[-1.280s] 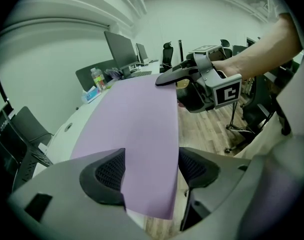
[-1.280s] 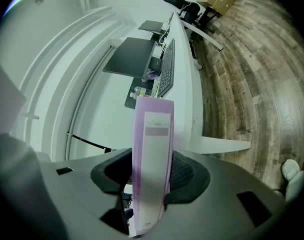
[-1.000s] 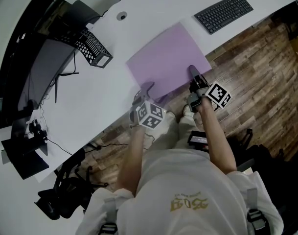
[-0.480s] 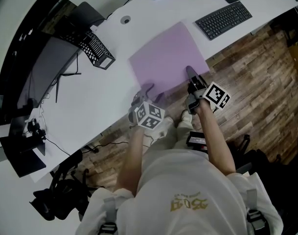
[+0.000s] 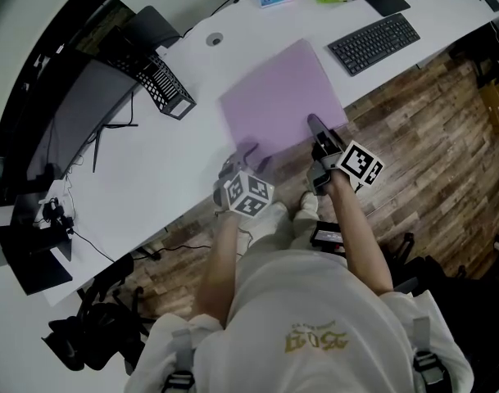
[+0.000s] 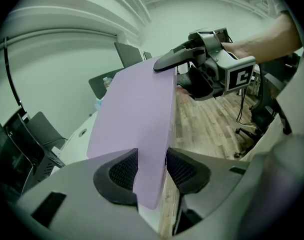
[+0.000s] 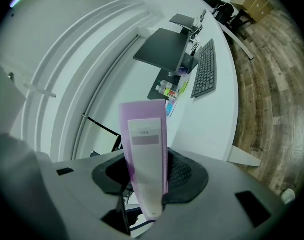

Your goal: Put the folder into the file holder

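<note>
Bearing pale spine label, lilac folder

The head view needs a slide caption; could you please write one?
Left gripper, jaws just closed, and right gripper grip the folder's near edge; file holder stands beyond at left.

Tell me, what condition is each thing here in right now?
Purple folder, near edge raised off the desk, gripped at two spots.
Left gripper, jaws have just been closing, now pressing the folder's edge.
Right gripper, shut on the folder.
File holder, on the desk, looks empty.
</note>
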Tool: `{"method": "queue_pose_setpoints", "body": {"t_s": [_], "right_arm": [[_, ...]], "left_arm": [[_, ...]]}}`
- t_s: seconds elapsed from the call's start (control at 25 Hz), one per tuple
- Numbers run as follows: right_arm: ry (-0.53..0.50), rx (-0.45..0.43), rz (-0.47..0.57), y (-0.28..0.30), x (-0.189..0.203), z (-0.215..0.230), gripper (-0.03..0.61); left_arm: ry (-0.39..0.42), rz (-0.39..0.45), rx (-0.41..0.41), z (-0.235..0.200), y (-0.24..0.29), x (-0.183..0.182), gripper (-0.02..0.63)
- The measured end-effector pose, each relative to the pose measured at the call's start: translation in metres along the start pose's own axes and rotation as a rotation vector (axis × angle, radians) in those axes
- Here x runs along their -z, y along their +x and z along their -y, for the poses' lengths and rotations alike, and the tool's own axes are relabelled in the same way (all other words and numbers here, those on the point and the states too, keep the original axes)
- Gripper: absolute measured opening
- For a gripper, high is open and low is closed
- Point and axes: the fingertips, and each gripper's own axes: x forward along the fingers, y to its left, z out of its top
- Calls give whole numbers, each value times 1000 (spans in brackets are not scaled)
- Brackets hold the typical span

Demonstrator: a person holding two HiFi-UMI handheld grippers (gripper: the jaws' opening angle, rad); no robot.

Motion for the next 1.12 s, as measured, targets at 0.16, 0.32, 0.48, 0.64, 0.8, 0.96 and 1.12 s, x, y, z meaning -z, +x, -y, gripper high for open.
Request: {"method": "queue_pose_setpoints", "body": {"t_s": [0.16,0.32,0.48,0.64,0.8,0.96,1.12], "right_arm": [[-6,-12,2,2,-2,-7,186],[-17,-20,8,1,-7,-14,186],[-31,-28,14,-1,-15,-23,186],[-100,-38,3,2,-23,-44,186],[-181,-55,-11,7,-33,-71,187],[-251,-78,-14,8,-42,-97,187],[-293,-134,10,9,-44,-119,192]], "left_arm": [[-2,13,-7,-2,0,-3,189],[-10,36,-25,-4,-4,-9,186],[-13,69,-45,-7,-9,-18,183],[-25,99,-64,-13,-12,-29,179],[-56,145,-92,-22,-19,-43,178],[-68,176,-123,-30,-28,-56,176],[-77,201,-155,-41,-36,-66,175]]}}
